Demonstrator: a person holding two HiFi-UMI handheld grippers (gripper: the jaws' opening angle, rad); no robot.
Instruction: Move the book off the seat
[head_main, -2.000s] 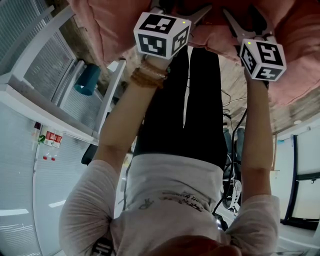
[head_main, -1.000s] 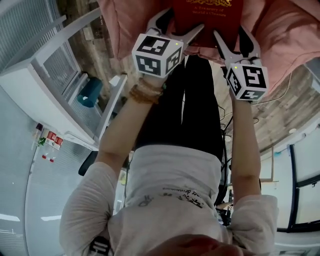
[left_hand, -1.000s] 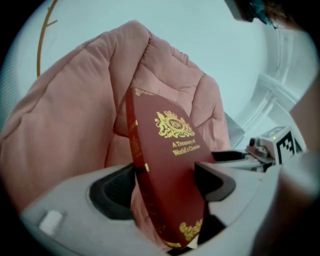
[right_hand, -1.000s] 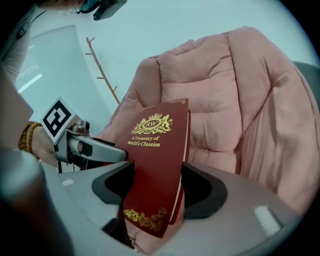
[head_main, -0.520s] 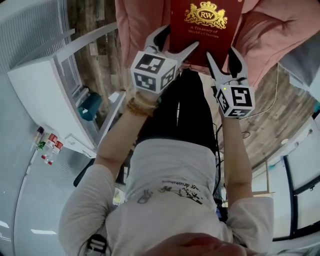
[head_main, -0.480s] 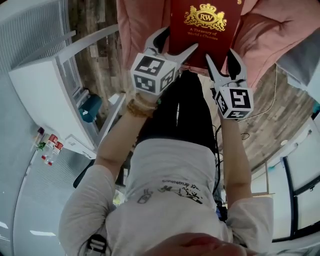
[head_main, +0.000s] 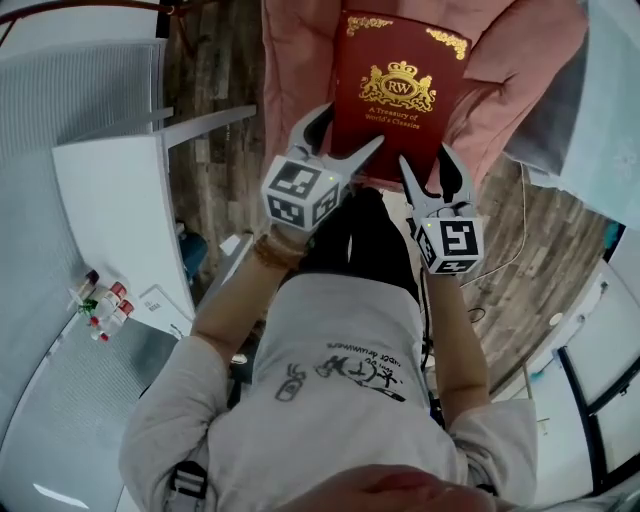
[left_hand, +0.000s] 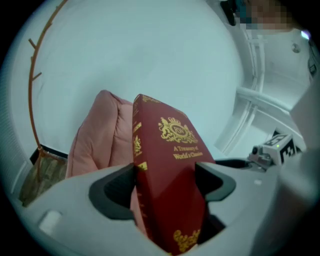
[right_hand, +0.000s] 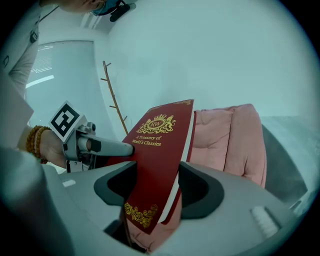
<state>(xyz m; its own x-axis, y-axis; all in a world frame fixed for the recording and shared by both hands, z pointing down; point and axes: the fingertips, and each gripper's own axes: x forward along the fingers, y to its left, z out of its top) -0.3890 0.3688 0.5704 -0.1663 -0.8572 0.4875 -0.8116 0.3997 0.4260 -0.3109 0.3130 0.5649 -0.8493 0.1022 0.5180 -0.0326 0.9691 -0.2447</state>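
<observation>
Over wood floor and pink seat, grips book with both tongs: left tongs clenched on spine-side near corner; right tongs, jaws just closing tighter, clamped on page-side near corner. Book spanning between tongs, stretching forward from them, cover up, seat beyond.

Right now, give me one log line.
left hand-held gripper: shut on book; right hand-held gripper: jaws just closed further on book; pink seat: behind book
</observation>
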